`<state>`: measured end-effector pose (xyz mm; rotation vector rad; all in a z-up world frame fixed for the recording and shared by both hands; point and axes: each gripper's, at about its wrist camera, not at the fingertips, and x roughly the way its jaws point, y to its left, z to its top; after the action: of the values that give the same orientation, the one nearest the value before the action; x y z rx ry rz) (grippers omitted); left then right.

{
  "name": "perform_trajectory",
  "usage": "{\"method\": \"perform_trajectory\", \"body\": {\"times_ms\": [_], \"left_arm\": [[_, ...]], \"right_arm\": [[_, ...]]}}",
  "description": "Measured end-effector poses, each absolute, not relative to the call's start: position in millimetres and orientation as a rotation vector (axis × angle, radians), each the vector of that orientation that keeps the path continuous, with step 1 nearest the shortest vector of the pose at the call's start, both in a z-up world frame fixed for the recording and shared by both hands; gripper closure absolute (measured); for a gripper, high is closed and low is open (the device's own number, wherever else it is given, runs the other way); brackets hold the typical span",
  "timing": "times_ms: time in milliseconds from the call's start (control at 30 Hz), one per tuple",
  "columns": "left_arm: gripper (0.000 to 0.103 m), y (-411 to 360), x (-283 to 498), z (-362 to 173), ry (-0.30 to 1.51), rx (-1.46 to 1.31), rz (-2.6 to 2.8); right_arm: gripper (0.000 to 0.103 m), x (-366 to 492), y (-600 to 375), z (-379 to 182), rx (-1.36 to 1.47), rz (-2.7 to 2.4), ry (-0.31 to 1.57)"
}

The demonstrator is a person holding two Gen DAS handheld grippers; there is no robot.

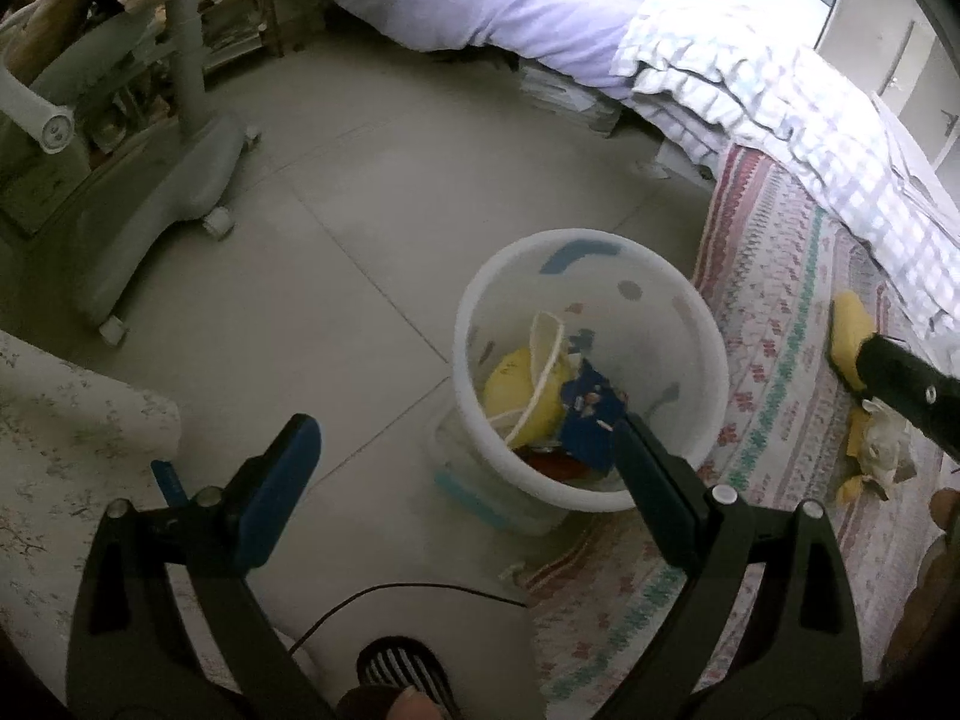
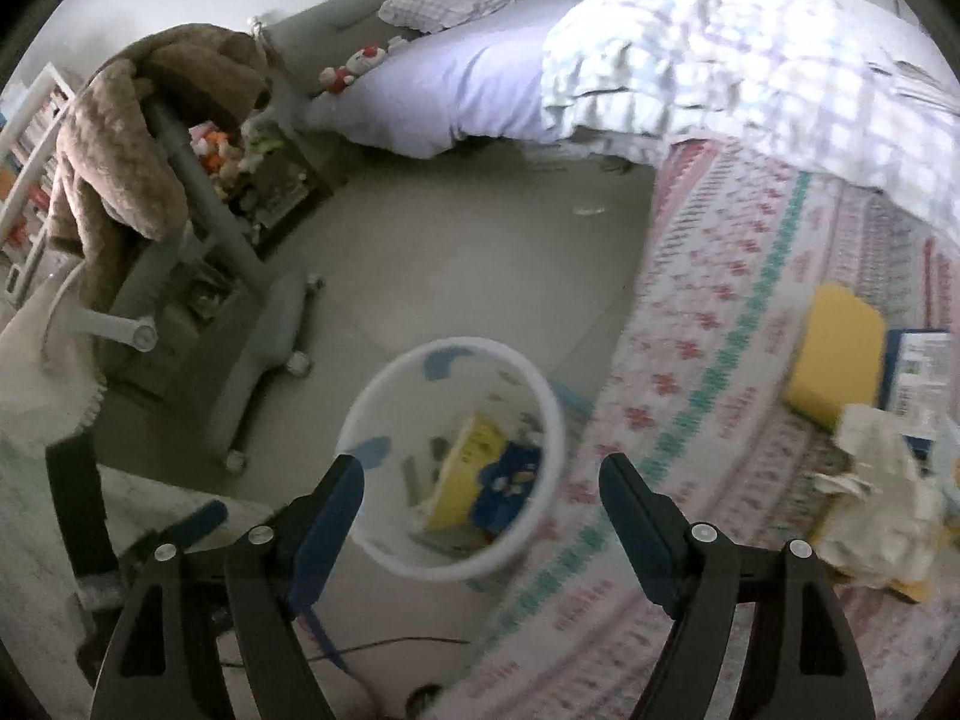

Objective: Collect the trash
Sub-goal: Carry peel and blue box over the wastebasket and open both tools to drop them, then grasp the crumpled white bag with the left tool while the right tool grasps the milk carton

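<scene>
A white bin [image 1: 474, 312] stands on the tiled floor at the edge of a patterned rug [image 1: 780, 276]. It holds a yellow wrapper [image 1: 510, 378], a blue packet [image 1: 585, 414] and a white cord. My left gripper [image 1: 465, 426] is open just in front of the bin, with nothing pinched. My right gripper [image 2: 480, 468] hangs open over the bin [image 2: 360, 420], also with nothing in it. On the rug to the right lie a yellow package [image 2: 834, 354], crumpled paper [image 2: 882, 498] and a blue-edged box [image 2: 921, 372]. In the left wrist view a black finger [image 1: 900, 384] of the right gripper overlaps the yellow package [image 1: 849, 330].
A grey wheeled chair [image 1: 156, 180] draped with a brown plush blanket [image 2: 114, 180] stands at the left. The bed with a checked quilt [image 1: 780, 102] runs along the back and right. A thin black cable [image 1: 420, 591] crosses the floor near a striped slipper [image 1: 402, 666]. Floral fabric [image 1: 66, 456] lies at the lower left.
</scene>
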<state>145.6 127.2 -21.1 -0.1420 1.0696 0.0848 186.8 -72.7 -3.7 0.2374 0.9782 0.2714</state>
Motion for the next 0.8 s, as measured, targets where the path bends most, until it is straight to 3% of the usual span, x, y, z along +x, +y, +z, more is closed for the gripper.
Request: {"method": "perform_trajectory", "body": {"times_ms": [800], "left_arm": [[0.006, 38.8, 145.3, -18.0, 1.088, -0.077, -0.060]], "right_arm": [[0.020, 106.4, -219.2, -7.5, 0.205, 0.061, 0.998]]}}
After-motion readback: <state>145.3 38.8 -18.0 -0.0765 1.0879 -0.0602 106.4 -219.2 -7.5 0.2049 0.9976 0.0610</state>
